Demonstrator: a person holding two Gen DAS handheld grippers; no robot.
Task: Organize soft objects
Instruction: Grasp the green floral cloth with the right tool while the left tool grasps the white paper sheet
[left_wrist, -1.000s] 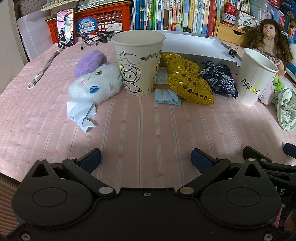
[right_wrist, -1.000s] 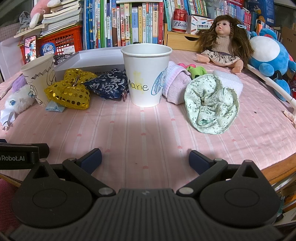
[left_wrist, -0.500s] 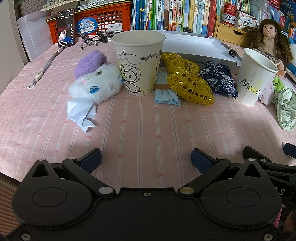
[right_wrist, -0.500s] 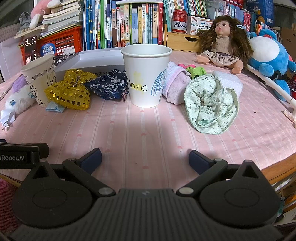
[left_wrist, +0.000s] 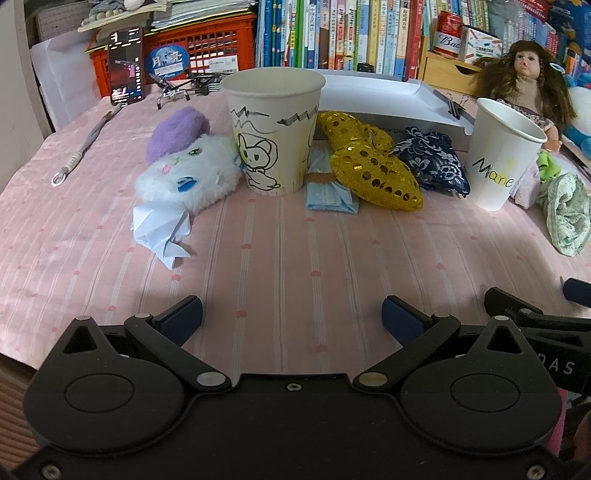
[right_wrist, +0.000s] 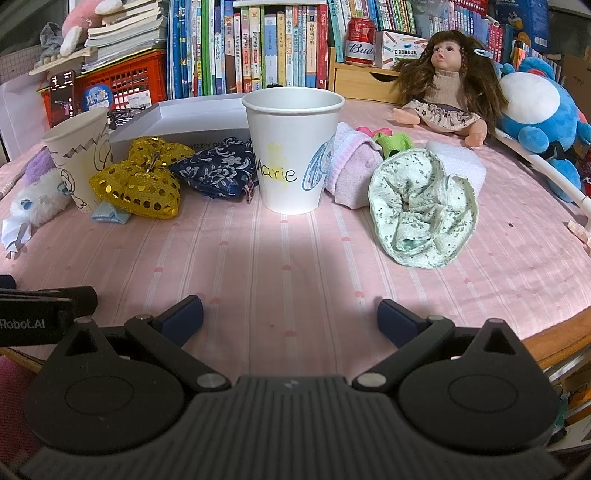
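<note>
Left gripper (left_wrist: 291, 314): hovered low over the near edge of the table (left_wrist: 295, 266), fingers spread wide with nothing between them.
Right gripper (right_wrist: 290, 314): likewise at the near edge, fingers wide apart and empty, pointed at the cup marked "Marie" (right_wrist: 291, 151).
Change: next to none. Over the last second both grippers kept their places and every soft thing lay where it had; only the screen of the phone (left_wrist: 125, 70) at the far left corner showed something new. By my reading, sorting had not yet begun and the person was choosing a first pick.
Mid-table, left: a crumpled white paper (left_wrist: 160, 229) lay nearest, touching the white plush cat (left_wrist: 188, 173), which leaned on the cup with the drawn animal (left_wrist: 275, 133); a purple pom (left_wrist: 177, 131) sat behind the cat.
Mid-table, centre: a folded blue mask (left_wrist: 330, 190) lay just beside that cup, a gold sequin bow (left_wrist: 373, 168) against it, and a navy floral pouch (left_wrist: 432, 162) between the bow and the "Marie" cup.
Mid-table, right: a green floral scrunchie (right_wrist: 421, 210) lay just right of the "Marie" cup, with a pink rolled cloth (right_wrist: 351, 173) touching the cup behind it.
Far edge: a white box (right_wrist: 184, 116), a doll (right_wrist: 447, 81) and books.
Meaning: both cups looked empty, so all of the task remained.
</note>
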